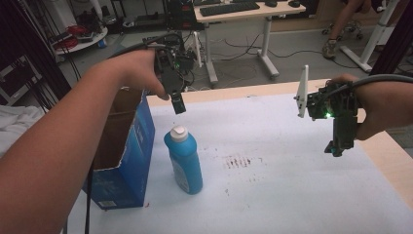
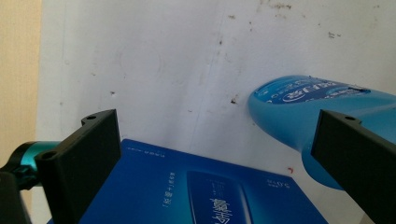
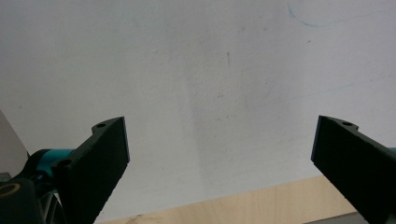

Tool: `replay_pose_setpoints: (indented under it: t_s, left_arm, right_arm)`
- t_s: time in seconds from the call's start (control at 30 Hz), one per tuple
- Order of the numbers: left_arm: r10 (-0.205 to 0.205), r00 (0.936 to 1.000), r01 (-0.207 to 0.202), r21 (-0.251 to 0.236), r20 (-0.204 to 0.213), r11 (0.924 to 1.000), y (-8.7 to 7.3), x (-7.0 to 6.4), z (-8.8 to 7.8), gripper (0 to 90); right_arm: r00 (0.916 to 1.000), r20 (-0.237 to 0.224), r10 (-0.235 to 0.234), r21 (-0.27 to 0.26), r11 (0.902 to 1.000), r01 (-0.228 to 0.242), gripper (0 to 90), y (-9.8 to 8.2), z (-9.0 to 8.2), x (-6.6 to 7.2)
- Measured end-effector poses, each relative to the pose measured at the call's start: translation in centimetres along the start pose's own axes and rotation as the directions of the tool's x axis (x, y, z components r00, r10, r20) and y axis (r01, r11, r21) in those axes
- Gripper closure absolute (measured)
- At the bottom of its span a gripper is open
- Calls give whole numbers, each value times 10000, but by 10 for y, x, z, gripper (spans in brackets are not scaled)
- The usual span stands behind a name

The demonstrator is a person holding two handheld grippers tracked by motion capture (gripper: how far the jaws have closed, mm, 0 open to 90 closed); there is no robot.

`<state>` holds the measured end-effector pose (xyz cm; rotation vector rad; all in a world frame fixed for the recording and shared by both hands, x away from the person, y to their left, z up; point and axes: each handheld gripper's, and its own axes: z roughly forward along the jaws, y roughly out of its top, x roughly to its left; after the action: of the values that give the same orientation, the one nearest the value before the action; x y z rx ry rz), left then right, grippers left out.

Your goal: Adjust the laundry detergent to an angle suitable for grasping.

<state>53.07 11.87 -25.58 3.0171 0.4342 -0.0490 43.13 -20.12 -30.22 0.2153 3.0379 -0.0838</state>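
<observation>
A blue bottle with a white cap stands upright on the white table cover, just right of an open blue cardboard box. My left gripper hangs above and slightly behind the bottle's cap, pointing down, jaws wide open and empty. In the left gripper view the bottle lies at the right behind one jaw and the box's blue face sits below between the jaws. My right gripper hovers over the table's right side, open, with bare table cover between its jaws.
The table's wooden edge runs along the right and back. Reddish-brown stains mark the cover's middle. Beyond the table stand a desk with a keyboard, cables on the floor, and a seated person's leg.
</observation>
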Motion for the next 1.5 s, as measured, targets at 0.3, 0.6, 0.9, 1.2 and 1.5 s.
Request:
replay_pose_setpoints:
  t_s: [0.3,0.6,0.9,1.2,1.5]
  left_arm:
    - [41,10000,-40,28,-25,10000,-1,-2,-1,17]
    - [-35,10000,36,91,-45,10000,-4,2,1,17]
    - [-98,9999,99,115,-137,9999,-5,-1,-1,17]
    - [-109,9996,111,73,-263,9999,-9,-8,-9,17]
    - [70,9992,-66,95,-394,9999,-36,-27,-35,17]
  right_arm:
    - [9999,-11,163,7,9999,-163,33,-1,0,1]
    - [9999,-11,161,36,9999,-161,33,-2,3,-2]
    - [9999,113,81,-77,9999,-80,33,-3,0,1]
    - [9995,178,255,-255,9994,-251,33,-7,-12,15]
    - [9995,312,82,-363,9993,-71,32,3,-25,36]
